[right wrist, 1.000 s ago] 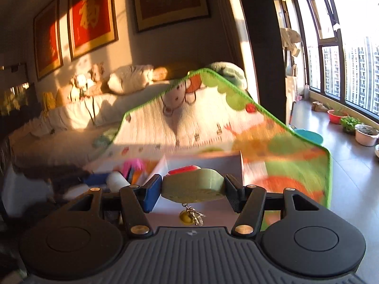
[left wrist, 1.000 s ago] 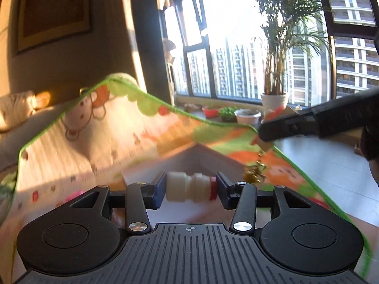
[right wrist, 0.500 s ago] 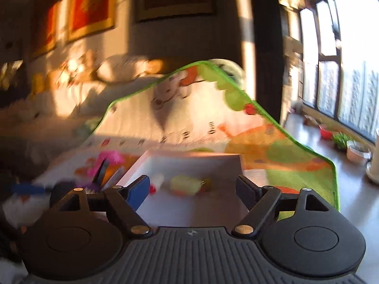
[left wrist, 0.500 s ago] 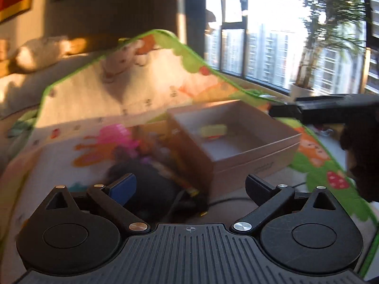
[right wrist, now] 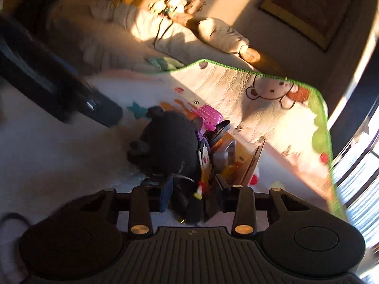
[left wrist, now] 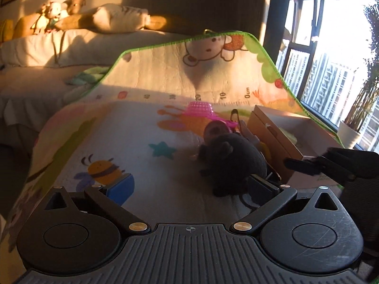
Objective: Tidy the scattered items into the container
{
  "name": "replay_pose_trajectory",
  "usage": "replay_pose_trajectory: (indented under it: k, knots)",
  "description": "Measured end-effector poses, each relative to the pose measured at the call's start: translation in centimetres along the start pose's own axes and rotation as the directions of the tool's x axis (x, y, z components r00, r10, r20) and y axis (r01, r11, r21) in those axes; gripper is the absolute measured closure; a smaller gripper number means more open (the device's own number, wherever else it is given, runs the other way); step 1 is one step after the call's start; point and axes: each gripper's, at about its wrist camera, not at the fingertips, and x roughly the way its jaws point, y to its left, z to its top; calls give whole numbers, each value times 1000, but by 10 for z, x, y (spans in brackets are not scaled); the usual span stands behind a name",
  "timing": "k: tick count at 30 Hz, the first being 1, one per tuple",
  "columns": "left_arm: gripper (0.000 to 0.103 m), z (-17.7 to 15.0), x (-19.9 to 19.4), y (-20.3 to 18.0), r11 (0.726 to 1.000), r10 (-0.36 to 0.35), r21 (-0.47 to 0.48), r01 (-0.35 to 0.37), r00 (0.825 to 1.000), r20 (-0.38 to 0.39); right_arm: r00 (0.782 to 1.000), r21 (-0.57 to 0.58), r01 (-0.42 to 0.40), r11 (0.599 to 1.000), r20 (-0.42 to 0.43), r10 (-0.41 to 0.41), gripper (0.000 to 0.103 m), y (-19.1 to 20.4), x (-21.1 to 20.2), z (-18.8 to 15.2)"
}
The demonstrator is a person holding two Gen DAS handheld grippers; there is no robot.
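A black plush toy [left wrist: 233,158] lies on the printed play mat [left wrist: 132,142], with a pink basket-like toy [left wrist: 201,111] behind it and the cardboard box [left wrist: 284,137] to its right. My left gripper [left wrist: 189,187] is open and empty, its right finger next to the plush. In the right wrist view my right gripper [right wrist: 188,197] has narrowed around a dark item at the lower edge of the black plush [right wrist: 168,144], among small toys beside the box wall [right wrist: 254,163]. The right gripper's arm shows in the left wrist view [left wrist: 331,165].
A sofa with cushions and soft toys [left wrist: 71,23] stands behind the mat. Windows and a potted plant [left wrist: 353,123] are at the right. The left gripper's body [right wrist: 47,80] crosses the upper left of the right wrist view.
Both grippers let their items go into the box and opened. Both then swung left to the toy pile, and the right gripper's fingers closed in at the black plush.
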Motion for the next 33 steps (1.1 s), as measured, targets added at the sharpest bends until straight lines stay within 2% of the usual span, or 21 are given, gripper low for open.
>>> replay_pose_trajectory:
  k: [3,5,9,13,17,20,23,25,27,29,31,33]
  knots:
    - [0,-4,-5,0,1000,-18,-1,18,1000,0,998,-47,15,999,-53,-18,68,9,15,1]
    - [0,-5,-7,3,1000,-23,-7,23,1000,4,998,-28,0,1000,-63,-2,87,9,14,1]
    - [0,-3,-14,13,999,-7,-39,8,1000,21,997,1,-71,997,14,71,89,9,-24,-1]
    - [0,-1,-19,15,999,-6,-47,8,999,32,983,-23,-180,983,19,181,89,13,-67,-16]
    - [0,-3,-21,8,999,-31,-30,32,999,23,976,-8,-218,976,-24,217,90,5,-99,-41]
    - [0,-6,-19,0,999,-46,-14,46,999,9,958,126,-282,951,-25,287,89,-17,-118,-56]
    - [0,-8,-18,-11,998,-67,9,67,998,3,950,264,-305,915,11,313,81,-43,-132,-63]
    - [0,-7,-19,-20,995,-92,32,92,996,5,948,331,-307,892,29,316,75,-55,-133,-66]
    - [0,-7,-19,-30,993,-105,61,105,994,7,954,358,-288,888,28,298,73,-60,-122,-62]
    - [0,-9,-16,-38,991,-98,89,98,995,1,949,365,-303,880,35,312,73,-62,-105,-54]
    - [0,-11,-11,-41,991,-82,102,82,997,-11,933,361,-350,865,53,355,70,-60,-95,-48]
    - [0,-13,-6,-39,993,-62,97,64,998,-26,934,327,-351,878,57,352,67,-52,-88,-44]
